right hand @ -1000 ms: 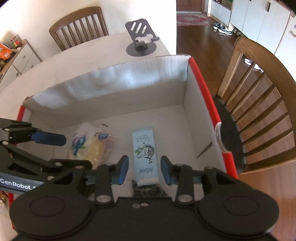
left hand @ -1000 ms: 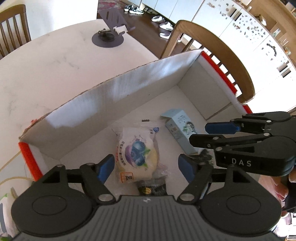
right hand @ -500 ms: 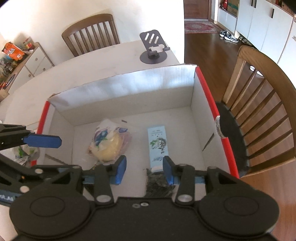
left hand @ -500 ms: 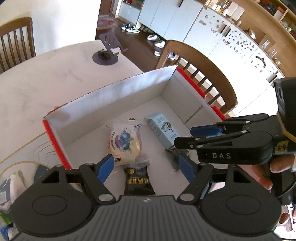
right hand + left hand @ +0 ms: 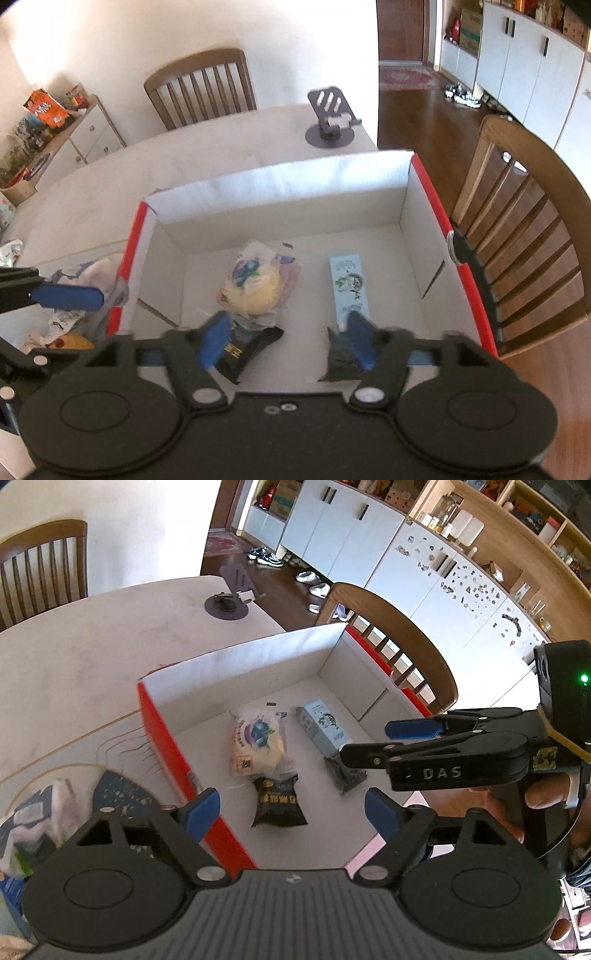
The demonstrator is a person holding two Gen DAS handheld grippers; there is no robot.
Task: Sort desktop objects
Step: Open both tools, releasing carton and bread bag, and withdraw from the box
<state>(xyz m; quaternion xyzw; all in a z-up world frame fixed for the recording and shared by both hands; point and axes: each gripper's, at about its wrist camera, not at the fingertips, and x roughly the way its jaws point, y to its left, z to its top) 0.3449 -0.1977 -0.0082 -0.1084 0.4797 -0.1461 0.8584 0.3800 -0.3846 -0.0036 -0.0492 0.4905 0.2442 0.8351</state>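
Left wrist view: the left gripper hangs above the near left part of the box, its jaws wide and opening, nothing between the pads. Below the gap, on the box floor, lies the black packet. Just beyond it, touching, lies the bun bag, near the box's middle. Right of the bun lies the blue carton, and at the carton's near end a dark packet. The right gripper reaches in over the box's right side, a hand behind it; its jaws stand apart with nothing in them. Left of the box, on the table, sit a dark pouch and a white bag. A phone stand is at the table's far edge, beyond the box.

Right wrist view: the right gripper hovers over the near edge of the box, jaws opening and empty. The black packet lies under the left pad, the dark packet under the right pad, both on the box floor. The bun bag and blue carton lie beyond the jaws, apart from each other. A finger of the left gripper shows outside the box's left wall, over wrappers on the table.
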